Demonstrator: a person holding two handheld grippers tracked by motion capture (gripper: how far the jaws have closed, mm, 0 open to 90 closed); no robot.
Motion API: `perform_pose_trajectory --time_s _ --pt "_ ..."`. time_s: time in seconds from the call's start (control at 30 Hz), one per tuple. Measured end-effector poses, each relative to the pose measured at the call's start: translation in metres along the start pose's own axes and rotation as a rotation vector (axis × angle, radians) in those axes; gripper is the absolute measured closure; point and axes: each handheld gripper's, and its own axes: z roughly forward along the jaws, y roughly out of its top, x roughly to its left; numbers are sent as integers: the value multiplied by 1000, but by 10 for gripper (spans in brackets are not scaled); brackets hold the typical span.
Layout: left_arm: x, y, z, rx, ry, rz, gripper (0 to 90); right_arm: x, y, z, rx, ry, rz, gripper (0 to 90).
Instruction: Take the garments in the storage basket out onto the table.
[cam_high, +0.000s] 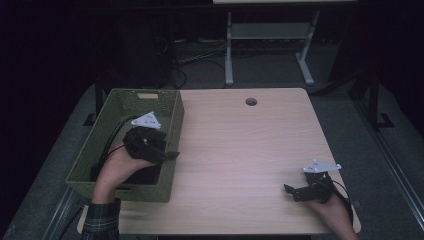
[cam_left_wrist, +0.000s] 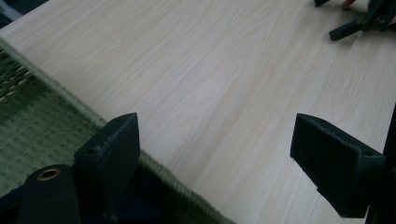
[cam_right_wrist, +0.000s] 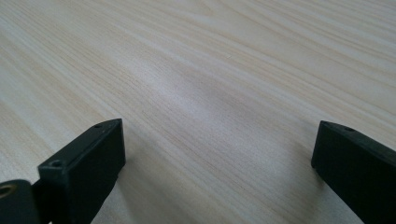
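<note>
A green woven basket (cam_high: 120, 107) stands on the left side of the light wooden table (cam_high: 240, 145). My left gripper (cam_high: 167, 154) hovers over the basket's right wall, held by a hand in a plaid sleeve. In the left gripper view its jaws (cam_left_wrist: 215, 123) stand wide apart with nothing between them, above the basket's rim (cam_left_wrist: 70, 100) and the tabletop. My right gripper (cam_high: 296, 183) rests low near the table's front right corner. Its jaws (cam_right_wrist: 219, 126) are open over bare wood.
Something dark (cam_high: 145, 175) lies in the basket's near end; I cannot tell what it is. The table has a round cable hole (cam_high: 251, 101) at the back. Another desk's white legs (cam_high: 229, 55) stand on the floor beyond. The right gripper (cam_left_wrist: 355, 23) also shows far off.
</note>
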Motion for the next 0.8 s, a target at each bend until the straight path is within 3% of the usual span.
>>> perform_pose_trajectory --time_s 0.5,0.8 --pt "12 -17 -23 9 60 -54 157 0 0 0 0 0 0 25" --pt "19 -29 -32 51 117 -87 157 0 0 0 1 0 1 25"
